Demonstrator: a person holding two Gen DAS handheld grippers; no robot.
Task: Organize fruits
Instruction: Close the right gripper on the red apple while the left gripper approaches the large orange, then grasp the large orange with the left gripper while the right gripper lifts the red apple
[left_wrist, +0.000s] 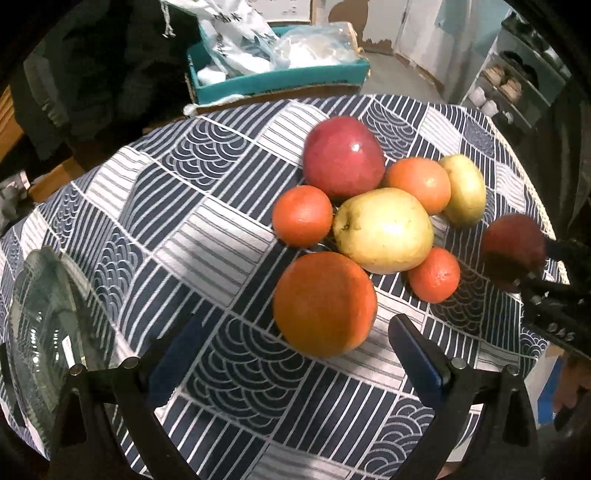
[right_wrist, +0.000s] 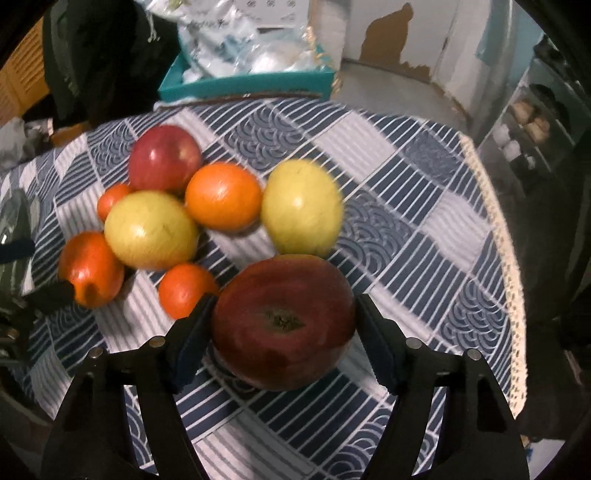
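Right jaws (right_wrist: 282, 332) clamp one dark apple (right_wrist: 282, 325); left jaws (left_wrist: 295, 354) gape before two apples, two pears, four oranges.

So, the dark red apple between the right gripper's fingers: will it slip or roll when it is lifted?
The dark red apple looks glossy and round, so it may slip between the right gripper pads. It seems rigid, so a firm squeeze should hold. Its calyx end faces the camera and the fingers flank its widest part; released on the tablecloth, it would probably roll.
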